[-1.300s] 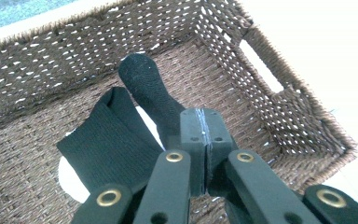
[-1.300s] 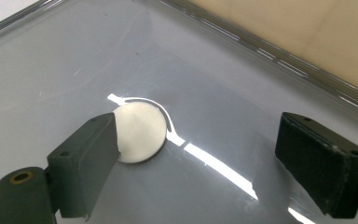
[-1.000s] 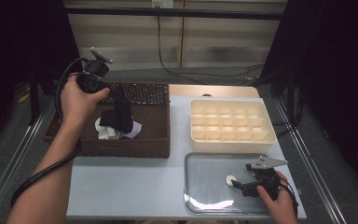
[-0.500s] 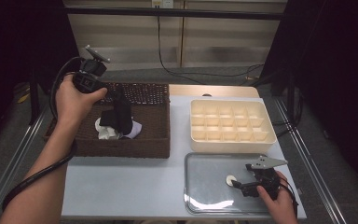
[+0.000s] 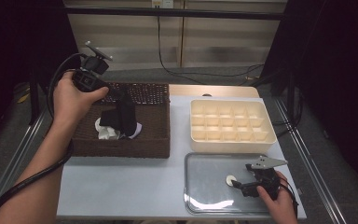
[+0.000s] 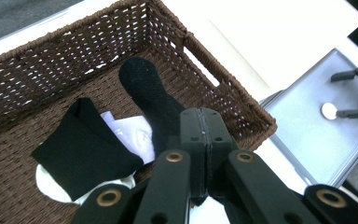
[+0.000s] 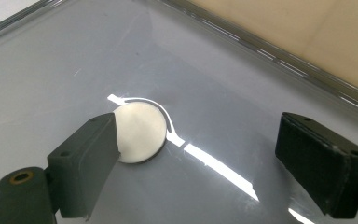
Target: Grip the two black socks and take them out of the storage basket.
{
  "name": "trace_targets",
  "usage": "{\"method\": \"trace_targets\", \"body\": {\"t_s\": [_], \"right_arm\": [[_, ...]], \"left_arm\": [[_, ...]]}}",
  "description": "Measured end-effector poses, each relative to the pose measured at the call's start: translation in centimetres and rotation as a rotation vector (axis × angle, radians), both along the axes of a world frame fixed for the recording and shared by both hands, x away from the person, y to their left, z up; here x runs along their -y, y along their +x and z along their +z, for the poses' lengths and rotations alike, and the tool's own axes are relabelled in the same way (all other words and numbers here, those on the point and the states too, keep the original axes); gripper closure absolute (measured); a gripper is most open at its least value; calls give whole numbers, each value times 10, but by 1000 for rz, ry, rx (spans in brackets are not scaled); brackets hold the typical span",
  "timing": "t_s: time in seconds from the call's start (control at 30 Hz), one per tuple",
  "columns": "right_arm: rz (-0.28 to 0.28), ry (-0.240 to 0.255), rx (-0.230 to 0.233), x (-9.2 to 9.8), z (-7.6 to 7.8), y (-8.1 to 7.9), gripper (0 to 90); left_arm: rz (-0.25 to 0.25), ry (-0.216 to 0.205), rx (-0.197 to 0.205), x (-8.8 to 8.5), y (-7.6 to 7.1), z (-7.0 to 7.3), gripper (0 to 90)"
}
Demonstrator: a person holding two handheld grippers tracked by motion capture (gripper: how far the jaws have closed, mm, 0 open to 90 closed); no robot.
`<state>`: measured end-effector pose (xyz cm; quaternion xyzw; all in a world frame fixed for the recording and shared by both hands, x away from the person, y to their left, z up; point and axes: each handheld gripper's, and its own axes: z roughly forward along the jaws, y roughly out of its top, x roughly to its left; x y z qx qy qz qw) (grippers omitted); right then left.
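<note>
Pale worktop [image 5: 121, 186] before dark curtains, carrying three containers. Wicker basket [image 5: 154, 140], left: holds black and white socks; left tool [image 6: 200, 140] clamped on a black sock [image 6: 151, 93], raised clear of the heap, probably to separate one item for sorting. Cream compartment tray [image 5: 233, 140], right rear: vacant. Metal tray [image 5: 205, 200], right front: one white disc [image 7: 140, 130]; right tool [image 7: 196, 154] spread apart, one jaw touching the disc, seemingly positioned for pickup.

basket walls: the wicker basket [image 5: 135, 147], frame left, hems in the socks.
open table: bare strip [image 5: 121, 186] at lower left.
tray: metal tray [image 5: 205, 191] mostly free, low rim, white disc [image 5: 230, 179] probably flat.
upper right: compartment box [image 5: 230, 121] blocks passage.
</note>
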<state>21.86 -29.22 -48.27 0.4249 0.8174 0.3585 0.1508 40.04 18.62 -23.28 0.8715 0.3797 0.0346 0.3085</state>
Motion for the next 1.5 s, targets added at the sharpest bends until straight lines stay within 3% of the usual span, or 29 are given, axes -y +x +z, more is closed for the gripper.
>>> {"method": "trace_targets", "body": {"t_s": [0.67,1.5], "right_arm": [[1,0,0,0,0,0,126],[0,2,-4,0,0,0,126]], "left_arm": [[-63,-51,7,10,-17,17,894],[-122,-49,23,18,-38,30,894]]}}
